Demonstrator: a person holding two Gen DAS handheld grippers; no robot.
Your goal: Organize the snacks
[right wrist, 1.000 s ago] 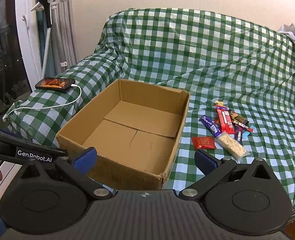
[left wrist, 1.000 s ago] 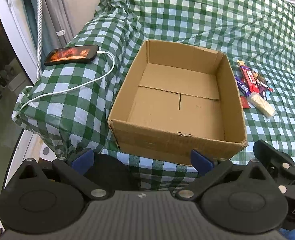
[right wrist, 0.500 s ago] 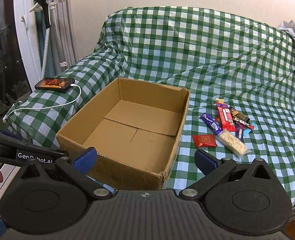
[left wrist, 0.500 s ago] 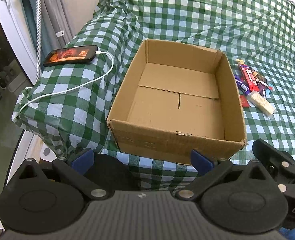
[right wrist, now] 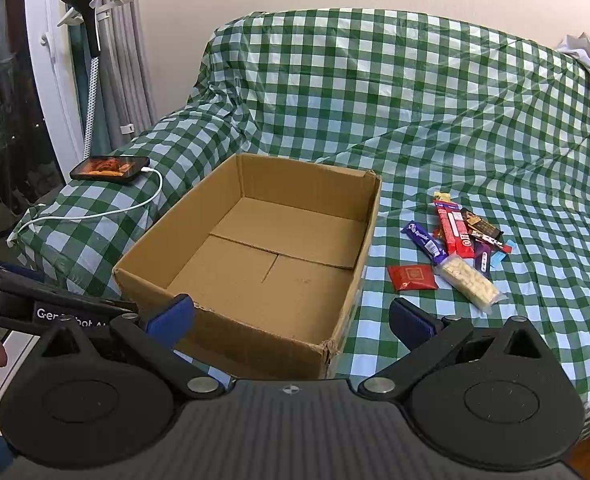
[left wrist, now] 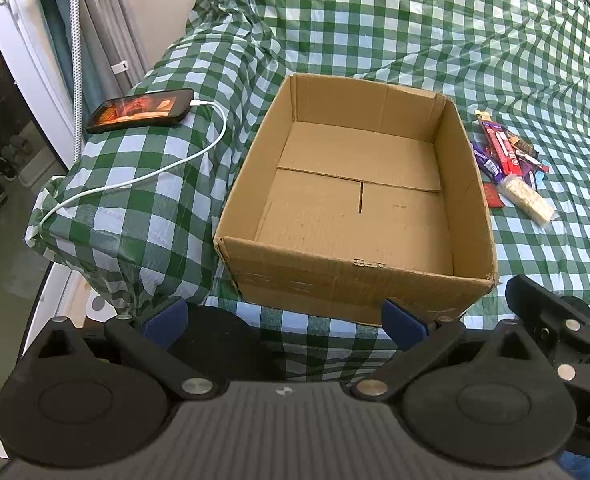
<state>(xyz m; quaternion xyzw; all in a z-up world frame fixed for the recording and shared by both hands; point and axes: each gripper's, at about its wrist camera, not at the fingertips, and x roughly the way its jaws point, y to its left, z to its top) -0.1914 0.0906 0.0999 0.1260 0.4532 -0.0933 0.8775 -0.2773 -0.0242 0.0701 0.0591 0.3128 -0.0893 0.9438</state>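
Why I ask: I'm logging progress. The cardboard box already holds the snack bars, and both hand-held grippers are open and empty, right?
Not quite: the cardboard box is empty. The snack bars lie on the checked cover to its right, as the right wrist view shows. The rest stands: the left hand-held gripper and right hand-held gripper are open and empty.

Phone on white cable

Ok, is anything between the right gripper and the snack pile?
Nothing visible. The right gripper is open, with only bare checked cloth ahead to the snack pile. The cardboard box sits left of that path.
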